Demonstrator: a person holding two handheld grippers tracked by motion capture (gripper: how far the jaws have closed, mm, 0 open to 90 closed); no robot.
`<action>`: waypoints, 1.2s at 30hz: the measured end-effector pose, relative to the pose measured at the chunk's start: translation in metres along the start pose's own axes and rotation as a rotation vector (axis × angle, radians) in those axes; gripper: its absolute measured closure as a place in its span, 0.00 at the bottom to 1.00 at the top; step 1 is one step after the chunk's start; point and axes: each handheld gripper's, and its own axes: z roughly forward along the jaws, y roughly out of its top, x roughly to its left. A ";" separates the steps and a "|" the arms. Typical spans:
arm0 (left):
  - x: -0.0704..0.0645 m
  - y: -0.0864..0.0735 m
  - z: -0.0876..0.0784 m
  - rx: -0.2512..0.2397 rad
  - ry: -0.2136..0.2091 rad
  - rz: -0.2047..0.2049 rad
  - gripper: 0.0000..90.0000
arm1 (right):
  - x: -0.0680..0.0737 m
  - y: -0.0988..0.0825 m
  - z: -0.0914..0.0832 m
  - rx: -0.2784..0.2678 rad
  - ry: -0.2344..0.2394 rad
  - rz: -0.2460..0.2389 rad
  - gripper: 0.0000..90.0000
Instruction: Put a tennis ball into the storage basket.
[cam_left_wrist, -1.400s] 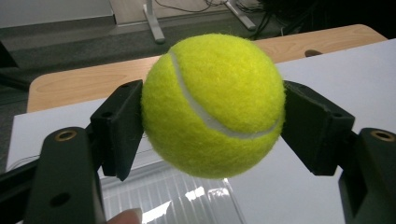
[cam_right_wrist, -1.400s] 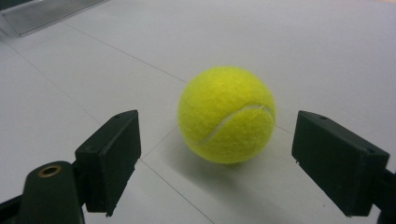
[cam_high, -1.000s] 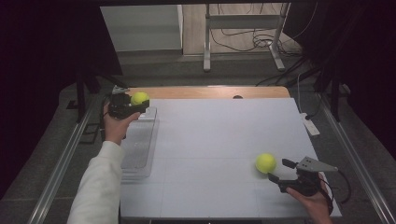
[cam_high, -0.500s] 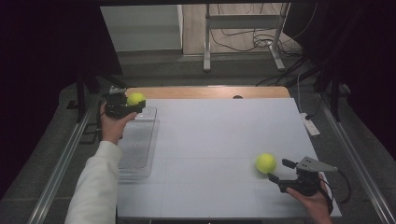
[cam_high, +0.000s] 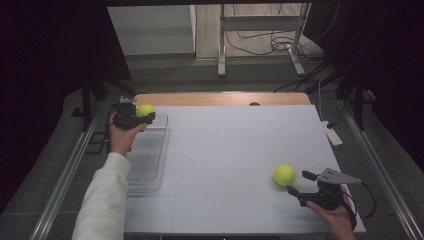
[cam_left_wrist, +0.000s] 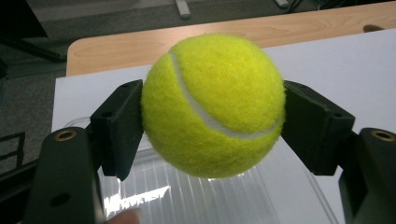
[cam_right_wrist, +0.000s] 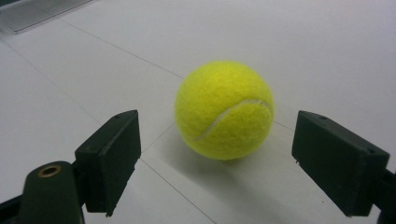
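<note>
Two tennis balls: the left tool (cam_left_wrist: 212, 140) clamps one ball (cam_left_wrist: 213, 105) above a clear tray (cam_high: 147, 162); the right tool (cam_right_wrist: 217, 158) gapes wide, the other ball (cam_right_wrist: 224, 109) just ahead of its jaws.

No writing, label, brand, number or sign can be read anywhere. The tennis ball (cam_left_wrist: 213, 105) seen close in the left gripper view carries a plain white seam and no printed mark on the side that shows. The second tennis ball (cam_right_wrist: 224, 110) in the right gripper view is likewise bare apart from its seam. The white worktop (cam_high: 240, 145) bears faint thin lines but no letters.
</note>
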 end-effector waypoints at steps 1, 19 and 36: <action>0.001 -0.001 0.001 0.006 0.002 0.000 0.30 | 0.000 0.000 0.000 0.000 0.000 -0.001 0.18; 0.015 -0.015 0.013 0.071 0.032 -0.023 0.30 | 0.000 -0.001 0.001 0.006 -0.001 -0.003 0.18; 0.020 -0.024 0.020 0.136 0.047 -0.018 0.30 | 0.000 -0.001 0.002 0.013 -0.004 -0.004 0.18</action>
